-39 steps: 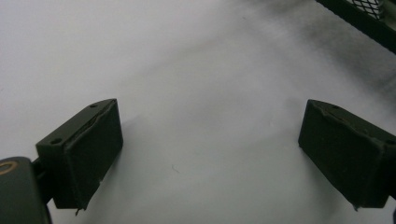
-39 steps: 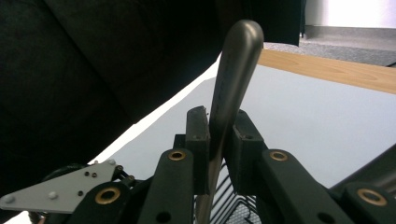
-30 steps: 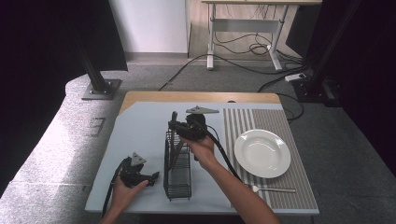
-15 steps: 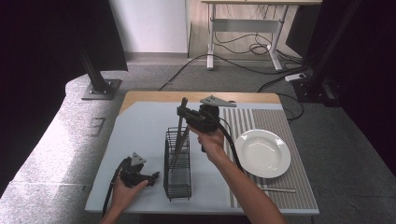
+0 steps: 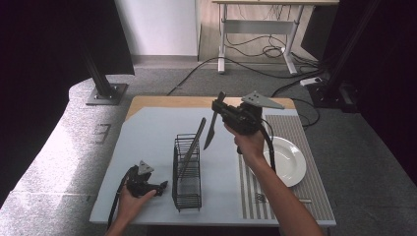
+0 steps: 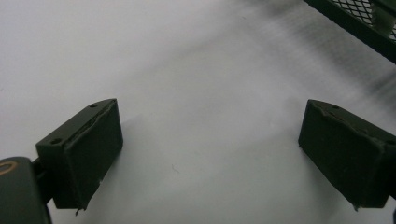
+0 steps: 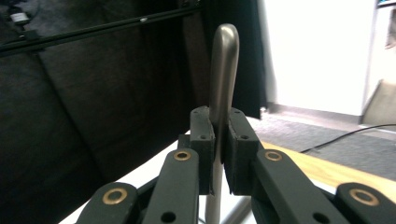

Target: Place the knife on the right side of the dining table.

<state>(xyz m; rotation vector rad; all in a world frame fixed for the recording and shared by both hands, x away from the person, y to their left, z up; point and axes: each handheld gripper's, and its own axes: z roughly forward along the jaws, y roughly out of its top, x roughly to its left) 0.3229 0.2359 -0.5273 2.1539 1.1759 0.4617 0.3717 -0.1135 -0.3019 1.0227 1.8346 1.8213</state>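
Observation:
My right gripper (image 5: 219, 112) hangs in the air above the middle of the table, shut on a metal knife (image 5: 211, 132) whose blade points down and to the left. In the right gripper view the pads clamp the knife's rounded handle (image 7: 222, 70), which stands up between them at the right gripper (image 7: 218, 151). A black wire cutlery rack (image 5: 187, 189) stands on the grey table mat (image 5: 147, 132), with one long utensil (image 5: 193, 145) leaning in it. My left gripper (image 5: 161, 186) rests on the mat left of the rack, open and empty, its pads (image 6: 91, 149) wide apart.
A white plate (image 5: 287, 160) lies on the ribbed drying mat (image 5: 314, 187) at the right, with a small utensil (image 5: 285, 199) near that mat's front edge. A corner of the rack (image 6: 355, 23) shows in the left gripper view. Cables and a desk stand beyond the table.
My right gripper has lifted the knife up and away from the rack, toward the back right. The left gripper has stayed put.

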